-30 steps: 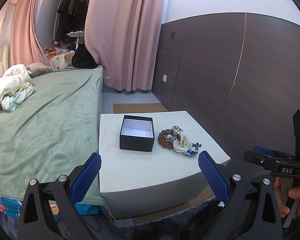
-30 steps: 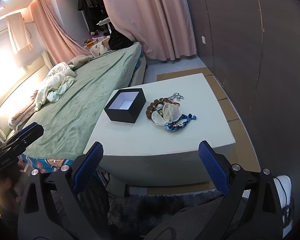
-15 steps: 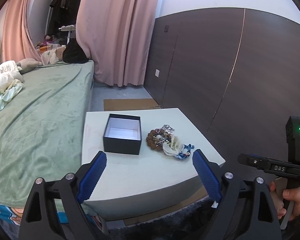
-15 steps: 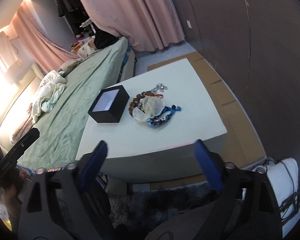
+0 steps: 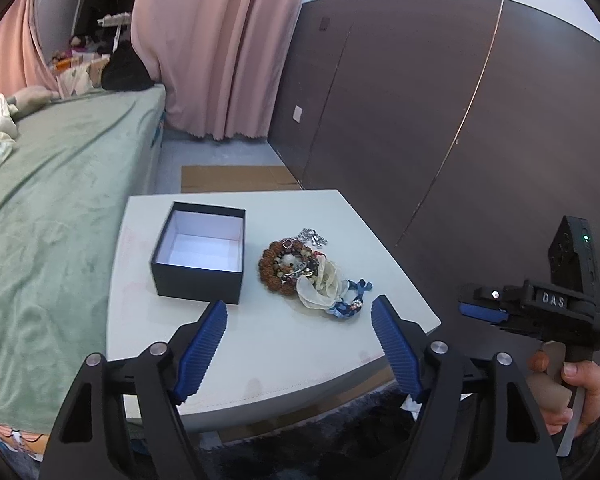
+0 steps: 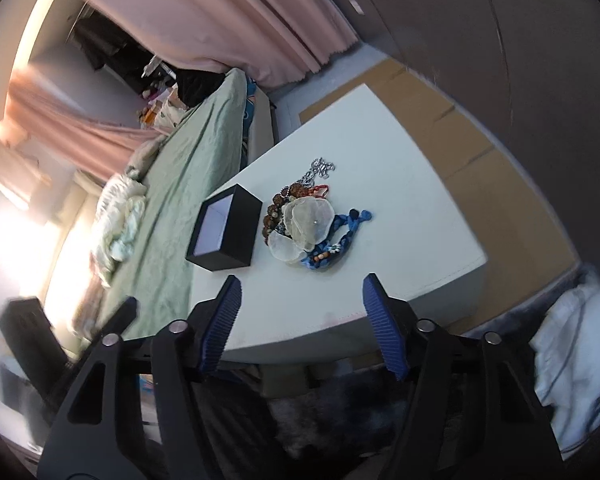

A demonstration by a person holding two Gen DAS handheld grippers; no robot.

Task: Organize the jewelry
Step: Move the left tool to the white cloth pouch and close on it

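A pile of jewelry (image 5: pixel 300 268) lies on a low white table (image 5: pixel 272 340): a brown bead bracelet, a cream flower piece (image 6: pixel 308 220), a blue braided band (image 6: pixel 342 236) and a silver chain (image 6: pixel 320 168). An open black box (image 5: pixel 202 252) with a white inside stands just left of the pile; it also shows in the right wrist view (image 6: pixel 228 228). My left gripper (image 5: pixel 298 308) is open and empty above the table's near edge. My right gripper (image 6: pixel 300 284) is open and empty, held off the near edge; it shows at the right in the left wrist view (image 5: pixel 480 310).
A bed with a green cover (image 5: pixel 52 200) runs along the table's left side. A dark panelled wall (image 5: pixel 460 120) is to the right. Pink curtains (image 5: pixel 220 48) hang at the back. Flat cardboard (image 6: pixel 480 152) lies on the floor beside the table. A dark rug (image 5: pixel 320 448) is below.
Both grippers have moved closer to the table, so the box and jewelry look larger. The right wrist view has rolled and tilted. Both stay open and empty.
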